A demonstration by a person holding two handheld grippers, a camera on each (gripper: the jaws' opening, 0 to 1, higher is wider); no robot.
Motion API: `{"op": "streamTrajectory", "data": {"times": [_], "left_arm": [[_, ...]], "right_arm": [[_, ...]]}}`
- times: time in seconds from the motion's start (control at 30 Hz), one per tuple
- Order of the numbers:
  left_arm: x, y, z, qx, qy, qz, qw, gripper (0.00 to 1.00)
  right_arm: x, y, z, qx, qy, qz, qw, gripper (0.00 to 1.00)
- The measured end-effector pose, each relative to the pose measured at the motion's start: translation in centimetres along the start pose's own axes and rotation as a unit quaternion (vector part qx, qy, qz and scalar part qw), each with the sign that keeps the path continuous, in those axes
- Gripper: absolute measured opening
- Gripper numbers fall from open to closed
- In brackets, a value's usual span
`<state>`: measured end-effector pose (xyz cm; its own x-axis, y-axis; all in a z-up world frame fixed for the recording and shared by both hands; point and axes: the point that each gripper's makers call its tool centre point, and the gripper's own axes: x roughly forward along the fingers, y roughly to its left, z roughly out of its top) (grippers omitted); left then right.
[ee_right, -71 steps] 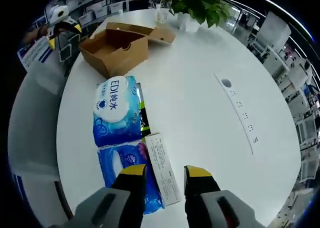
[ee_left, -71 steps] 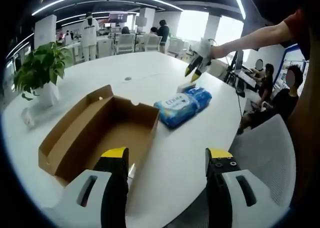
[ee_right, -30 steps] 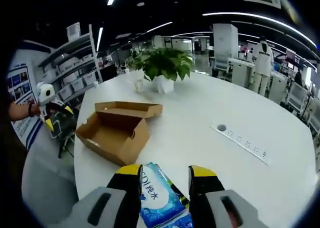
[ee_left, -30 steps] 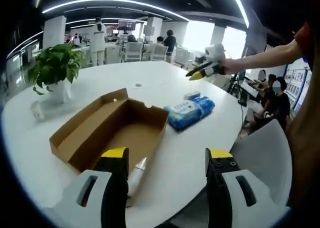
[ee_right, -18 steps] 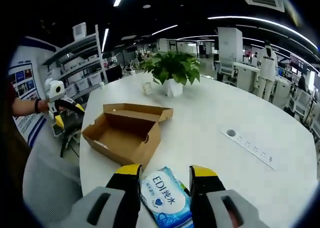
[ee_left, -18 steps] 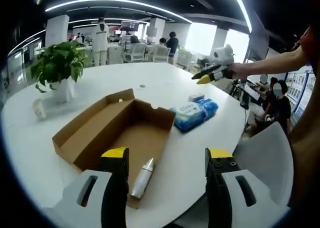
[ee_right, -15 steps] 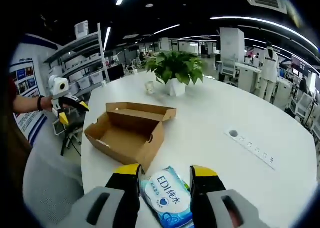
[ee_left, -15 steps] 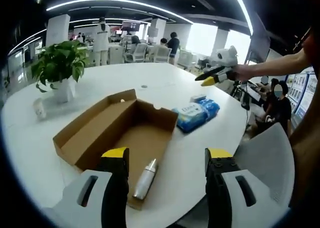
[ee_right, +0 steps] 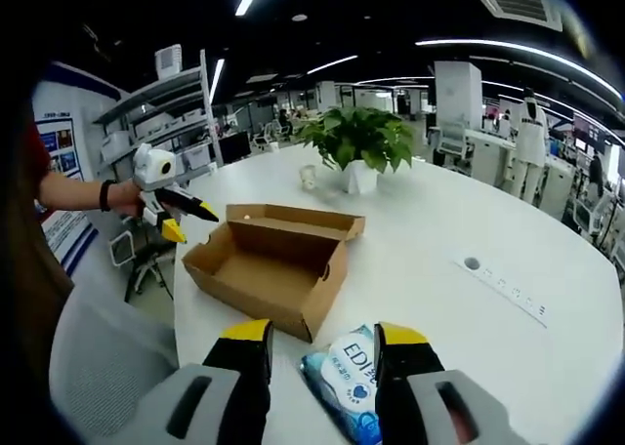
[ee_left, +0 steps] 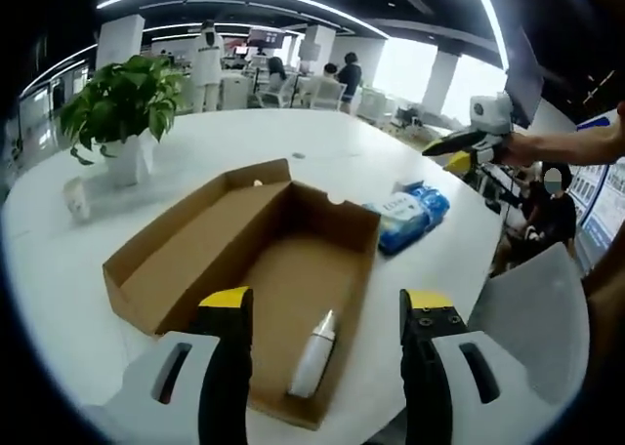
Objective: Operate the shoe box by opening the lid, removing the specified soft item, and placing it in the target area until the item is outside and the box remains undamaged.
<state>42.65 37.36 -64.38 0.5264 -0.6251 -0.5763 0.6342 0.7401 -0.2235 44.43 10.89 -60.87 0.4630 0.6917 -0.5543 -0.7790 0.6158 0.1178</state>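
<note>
Box [ee_left: 244,260]: lid folded back, ready for your reach
Bottle [ee_left: 314,352]: lying inside the box
Wipes [ee_right: 354,379]: out on the table, beside the box
Left gripper [ee_left: 322,313]: spread, empty, above the bottle
Right gripper [ee_right: 317,345]: spread, empty, over the wipes

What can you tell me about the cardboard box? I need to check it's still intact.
The box is plain brown cardboard, long and shallow, resting flat on the white table. Its hinged lid is folded open along one long side. No tears or crushing show. A small white bottle lies inside near the left gripper. Neither gripper touches it.
</note>
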Motion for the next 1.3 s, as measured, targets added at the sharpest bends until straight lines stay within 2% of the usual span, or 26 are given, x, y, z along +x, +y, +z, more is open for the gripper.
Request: {"op": "streamTrajectory", "data": {"times": [0.13, 0.37, 0.8, 1.03, 1.1, 1.3], "left_arm": [[1.0, 0.9, -0.5, -0.015, 0.013, -0.002, 0.9998, 0.6], [2.7, 1.8, -2.6, 0.011, 0.062, -0.004, 0.998, 0.6], [4.8, 2.4, -5.2, 0.041, 0.119, -0.022, 0.9918, 0.6], [5.9, 2.5, -6.5, 0.085, 0.156, -0.036, 0.9834, 0.61], [6.2, 2.5, -7.0, 0.109, 0.17, -0.041, 0.9787, 0.61], [7.2, 2.1, -7.7, 0.127, 0.187, -0.059, 0.9723, 0.61]], "right_arm": [[-0.4, 0.6, -0.1, 0.008, -0.008, -0.001, 0.9999, 0.39], [-1.1, 1.7, -0.7, 0.017, -0.017, -0.004, 0.9997, 0.4], [-2.8, 2.0, -3.6, 0.043, -0.018, -0.027, 0.9986, 0.4], [-3.6, 2.6, -4.5, 0.051, -0.016, -0.036, 0.9979, 0.4], [-3.9, 2.8, -4.6, 0.051, -0.016, -0.039, 0.9978, 0.4], [-4.7, 3.0, -5.6, 0.06, -0.012, -0.046, 0.9971, 0.4]]}}
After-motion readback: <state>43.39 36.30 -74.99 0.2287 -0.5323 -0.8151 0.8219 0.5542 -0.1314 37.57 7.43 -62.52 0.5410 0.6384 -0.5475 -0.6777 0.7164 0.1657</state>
